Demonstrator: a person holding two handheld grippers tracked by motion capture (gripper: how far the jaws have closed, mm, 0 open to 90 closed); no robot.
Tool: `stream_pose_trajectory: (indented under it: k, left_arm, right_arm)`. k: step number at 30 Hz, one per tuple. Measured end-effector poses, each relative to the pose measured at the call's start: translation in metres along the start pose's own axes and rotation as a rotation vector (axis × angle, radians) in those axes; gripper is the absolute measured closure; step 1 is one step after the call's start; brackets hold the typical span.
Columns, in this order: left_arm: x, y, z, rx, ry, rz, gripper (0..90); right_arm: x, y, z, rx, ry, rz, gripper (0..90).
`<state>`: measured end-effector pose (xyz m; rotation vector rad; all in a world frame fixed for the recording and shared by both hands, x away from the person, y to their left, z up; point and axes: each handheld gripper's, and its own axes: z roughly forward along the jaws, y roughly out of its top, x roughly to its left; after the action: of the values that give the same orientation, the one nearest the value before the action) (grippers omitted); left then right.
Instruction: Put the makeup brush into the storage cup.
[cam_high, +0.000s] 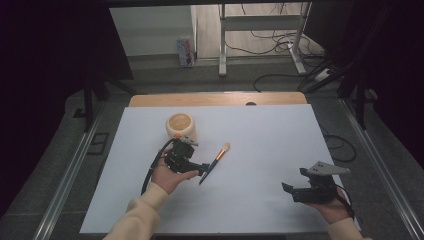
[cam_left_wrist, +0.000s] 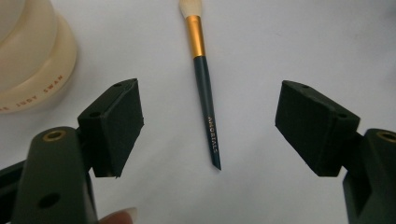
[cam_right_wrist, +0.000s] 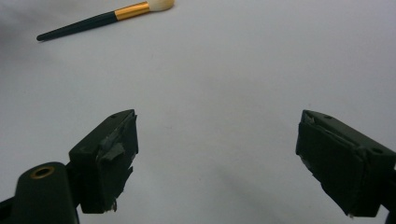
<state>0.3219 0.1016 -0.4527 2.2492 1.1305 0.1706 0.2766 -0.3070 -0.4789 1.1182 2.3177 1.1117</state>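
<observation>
Makeup brush (cam_left_wrist: 205, 95) lined up between the left claw's (cam_left_wrist: 208, 128) parted jaws

Its handle tip is pointed at the left claw near the tabletop's (cam_high: 260, 135) middle; the right claw (cam_right_wrist: 215, 158) is held wide apart, farther off.

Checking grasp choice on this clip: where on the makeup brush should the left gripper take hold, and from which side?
Grip the makeup brush on its dark handle, just below the gold ferrule, probably from above with one jaw on each side. It lies flat on the white table, and the left gripper already straddles the handle with open jaws. The handle tapers to a thin tip, so the thicker part seems safer; the bristles would crush.
</observation>
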Motion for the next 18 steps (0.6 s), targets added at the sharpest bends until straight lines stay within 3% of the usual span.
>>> stream_pose_trajectory:
  k: [18]
  left_arm:
    - [-0.004, 0.017, 0.020, 0.051, 0.000, 0.022, 23.4]
  right_arm:
    - [-0.001, 0.000, 0.000, 0.003, -0.002, -0.004, 13.1]
